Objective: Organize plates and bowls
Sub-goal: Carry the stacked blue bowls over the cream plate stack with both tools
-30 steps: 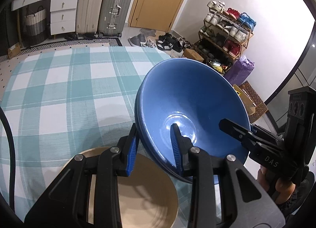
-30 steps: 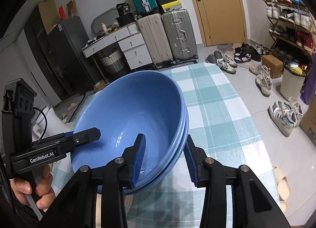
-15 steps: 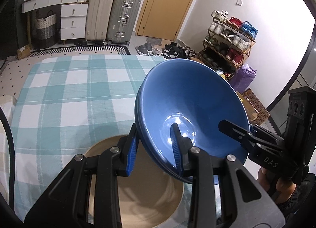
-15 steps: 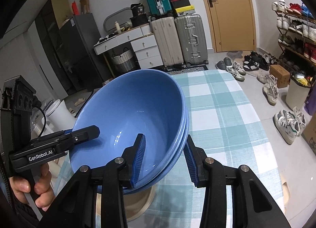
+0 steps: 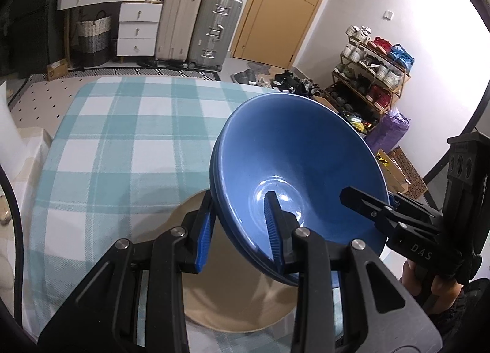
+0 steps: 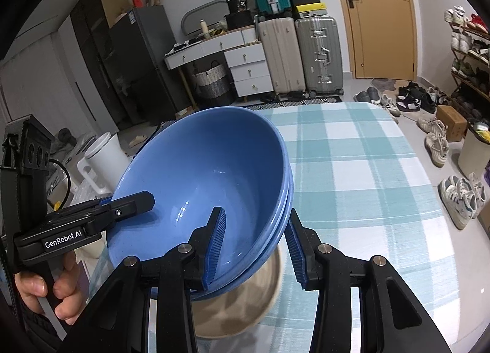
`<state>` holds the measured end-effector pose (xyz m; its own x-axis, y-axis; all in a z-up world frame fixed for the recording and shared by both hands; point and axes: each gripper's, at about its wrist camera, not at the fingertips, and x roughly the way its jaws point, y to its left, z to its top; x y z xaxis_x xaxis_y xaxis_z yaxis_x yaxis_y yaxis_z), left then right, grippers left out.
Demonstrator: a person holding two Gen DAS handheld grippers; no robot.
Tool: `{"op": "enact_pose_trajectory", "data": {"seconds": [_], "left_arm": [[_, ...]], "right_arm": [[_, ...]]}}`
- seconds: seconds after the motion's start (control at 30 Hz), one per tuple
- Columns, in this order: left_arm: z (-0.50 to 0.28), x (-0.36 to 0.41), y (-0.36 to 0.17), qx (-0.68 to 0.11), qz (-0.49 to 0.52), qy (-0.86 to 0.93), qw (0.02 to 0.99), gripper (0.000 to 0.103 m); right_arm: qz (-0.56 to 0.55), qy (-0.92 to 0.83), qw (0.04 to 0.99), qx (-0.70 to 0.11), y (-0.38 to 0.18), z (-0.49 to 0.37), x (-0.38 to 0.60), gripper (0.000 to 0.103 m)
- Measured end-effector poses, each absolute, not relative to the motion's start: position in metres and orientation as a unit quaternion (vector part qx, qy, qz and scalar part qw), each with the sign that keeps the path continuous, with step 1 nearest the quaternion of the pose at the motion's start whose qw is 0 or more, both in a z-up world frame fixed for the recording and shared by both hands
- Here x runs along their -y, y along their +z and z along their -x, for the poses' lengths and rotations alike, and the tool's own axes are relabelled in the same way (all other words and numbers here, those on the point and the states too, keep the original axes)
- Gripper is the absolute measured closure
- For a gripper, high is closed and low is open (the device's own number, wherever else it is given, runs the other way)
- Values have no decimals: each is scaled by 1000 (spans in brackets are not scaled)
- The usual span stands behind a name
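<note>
Jaws of both grippers are clamped on the rim of the nested blue bowls (image 5: 294,163), one finger inside and one outside the wall on each side. From the left wrist view, the left gripper (image 5: 240,230) pinches the near edge of the stack, while the right gripper (image 5: 367,209) bites the opposite edge, its black body marked DAS. From the right wrist view the same grip shows mirrored: the right gripper (image 6: 254,249) holds the lower right rim of the blue bowls (image 6: 202,175), and the left gripper (image 6: 128,203) closes on the far left rim, with the person's left hand (image 6: 52,291) around its handle.

The stack is tilted, held in the air above a beige plate (image 5: 232,298) that lies on the bench (image 5: 122,138) under a teal-and-white checked cloth. Compared with half a second and a second earlier, more of the beige plate (image 6: 245,301) shows beneath the bowls and more of the room behind is in view, so the bowls have been carried higher over the plate, with the grip unchanged. Suitcases (image 5: 199,22) and a shoe rack (image 5: 373,77) stand beyond the bench.
</note>
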<state>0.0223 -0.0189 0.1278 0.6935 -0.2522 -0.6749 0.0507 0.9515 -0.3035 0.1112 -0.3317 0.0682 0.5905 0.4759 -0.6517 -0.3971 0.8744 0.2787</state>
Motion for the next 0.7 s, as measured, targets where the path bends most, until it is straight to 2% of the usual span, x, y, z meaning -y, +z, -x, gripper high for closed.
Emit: {"op": "enact_pose_trajectory", "data": {"seconds": [0.7], "left_arm": [[-31, -6, 82, -415, 143, -57, 897, 74]], "right_arm": [[-29, 252, 872, -418, 39, -115, 294, 63]]}}
